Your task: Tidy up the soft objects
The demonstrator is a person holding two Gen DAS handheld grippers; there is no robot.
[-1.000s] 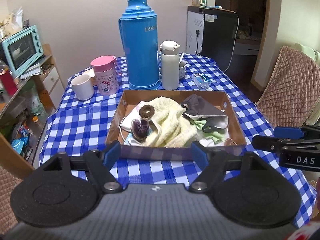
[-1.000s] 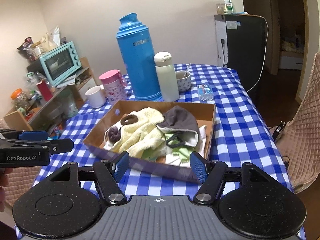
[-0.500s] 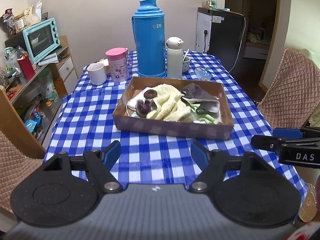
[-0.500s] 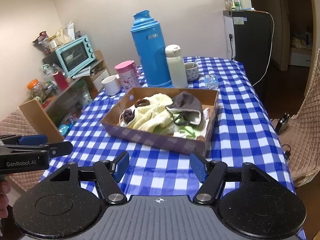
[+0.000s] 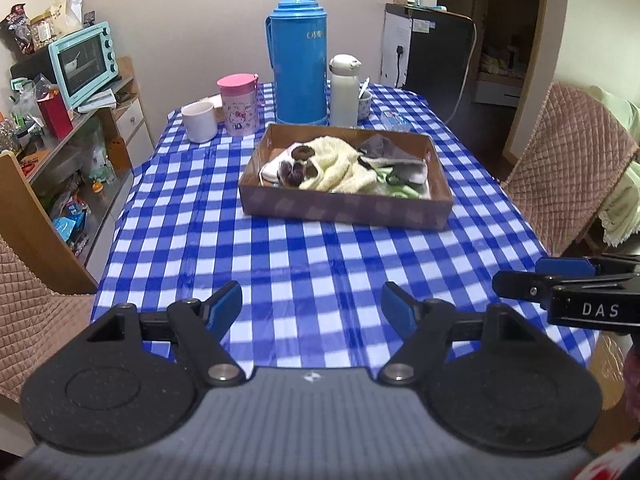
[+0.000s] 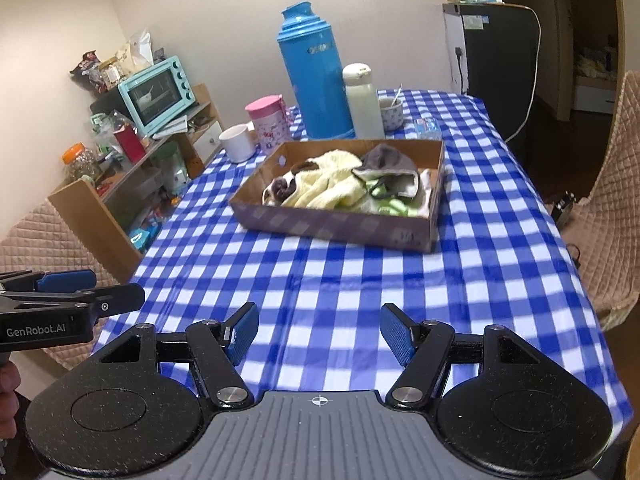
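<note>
A shallow cardboard box sits mid-table on the blue checked cloth. Inside lie a pale yellow knitted cloth, a grey cap-like piece, dark brown hair ties and green bits. My left gripper hangs open over the near part of the table, well short of the box, nothing between its blue pads. My right gripper is likewise open and empty. Each gripper shows at the other view's edge: the right gripper, the left gripper.
Behind the box stand a tall blue thermos, a white flask, a pink cup, a white mug and a small bowl. A cluttered shelf with a teal oven is left; padded chairs flank the table.
Both grippers have drawn back from the box toward the near table edge; the box looks smaller and farther away. Neither gripper changed its opening, and the box contents have not moved.
</note>
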